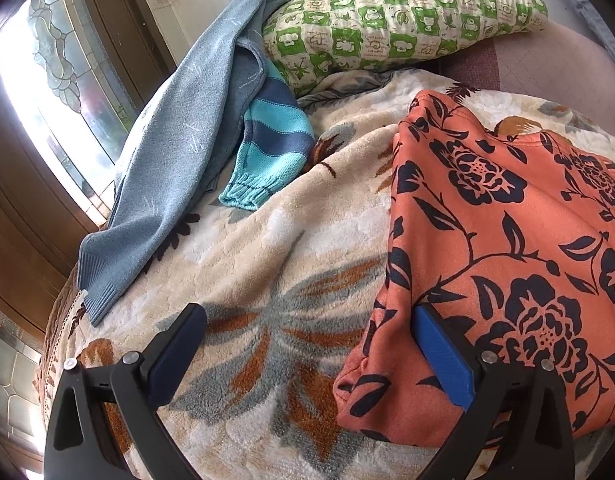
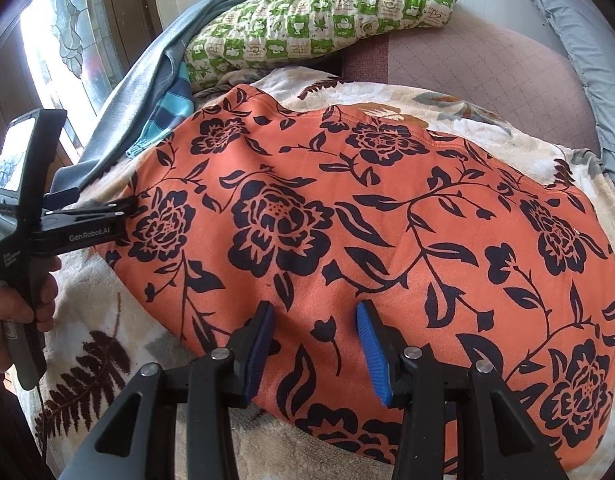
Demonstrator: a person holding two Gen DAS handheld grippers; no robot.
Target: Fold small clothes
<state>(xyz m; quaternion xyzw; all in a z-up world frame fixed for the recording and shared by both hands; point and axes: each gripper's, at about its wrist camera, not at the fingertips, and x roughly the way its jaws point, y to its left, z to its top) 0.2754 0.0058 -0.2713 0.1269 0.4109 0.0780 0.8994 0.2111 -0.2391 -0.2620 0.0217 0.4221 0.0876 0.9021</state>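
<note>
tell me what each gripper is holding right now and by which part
Nothing is held. The left gripper is open at the orange floral garment's left edge; the right gripper is open over its near part.

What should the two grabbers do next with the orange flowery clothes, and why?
Probably close the left gripper on the near left edge of the orange floral garment. Its jaws are open, one at that edge and the other over the blanket. The right gripper hovers open above the cloth's middle, gripping nothing. The garment lies spread out, so a fold seems to need a held edge first.
</note>
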